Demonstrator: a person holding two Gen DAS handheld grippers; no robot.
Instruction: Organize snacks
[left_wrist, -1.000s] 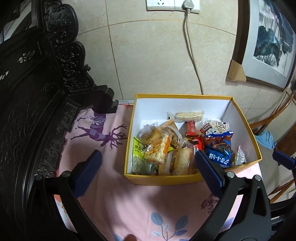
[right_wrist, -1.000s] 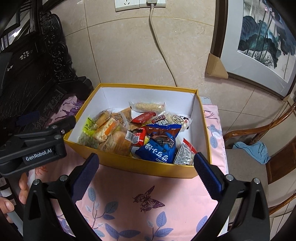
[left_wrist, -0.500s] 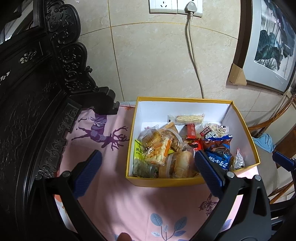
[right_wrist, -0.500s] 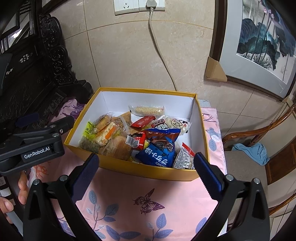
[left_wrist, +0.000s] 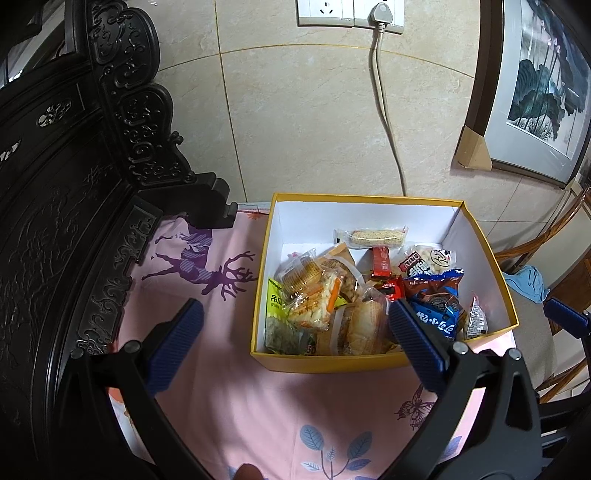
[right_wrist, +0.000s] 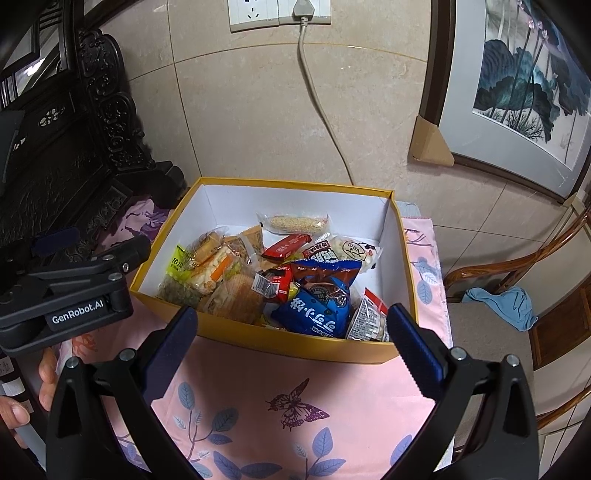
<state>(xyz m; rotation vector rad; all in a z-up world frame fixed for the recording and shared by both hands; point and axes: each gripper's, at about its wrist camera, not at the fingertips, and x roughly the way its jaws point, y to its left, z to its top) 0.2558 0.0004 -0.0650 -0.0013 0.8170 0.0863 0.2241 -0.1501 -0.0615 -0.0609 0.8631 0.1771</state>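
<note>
A yellow box with white inner walls sits on a pink printed cloth and holds several wrapped snacks. Among them are a blue packet, a red bar, a pale grain bar at the back, and a green packet at the left. My left gripper is open, hovering before the box's near left side with nothing between its fingers. My right gripper is open too, in front of the box's near wall. The left gripper's body shows at the left of the right wrist view.
Dark carved wooden furniture crowds the left side. A tiled wall with a socket and white cable rises behind the box. A framed painting leans at the right. A wooden chair with a blue cloth stands beside the table. A hand holds the left tool.
Both grippers have drawn back and up from the box, so it appears smaller and farther away. The snacks lie as before and both grippers stay open.
</note>
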